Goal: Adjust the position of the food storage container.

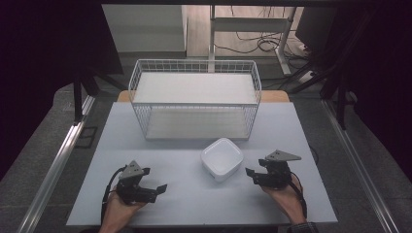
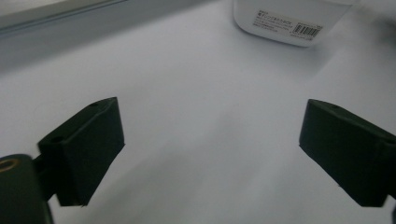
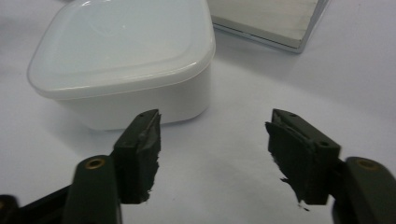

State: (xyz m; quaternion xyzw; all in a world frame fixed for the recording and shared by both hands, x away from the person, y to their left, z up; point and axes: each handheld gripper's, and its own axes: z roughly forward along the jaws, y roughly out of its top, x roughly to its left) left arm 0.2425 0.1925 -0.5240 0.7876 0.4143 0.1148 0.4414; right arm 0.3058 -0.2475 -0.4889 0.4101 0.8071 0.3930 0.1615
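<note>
Resting on the pale table, a white lidded box sits near the front centre, between the two grippers and apart from both. Behind it stands a white wire basket, long side toward the person, with a flat white panel across its top and another at its base. The left gripper is held in the left hand at the front left, low over the table, jaws spread wide with nothing between them; in the left gripper view the fingertips frame bare table, and the box appears at the top edge with a barcode label on its side. The right gripper is held in the right hand at the front right, pointing toward the box, jaws likewise apart and empty. In the right gripper view the box lies just beyond the left-hand pad, lid seated; whether the tips rest on the table cannot be told. A corner of the basket base shows at upper right. The pad on the right looks ragged along its edge.
</note>
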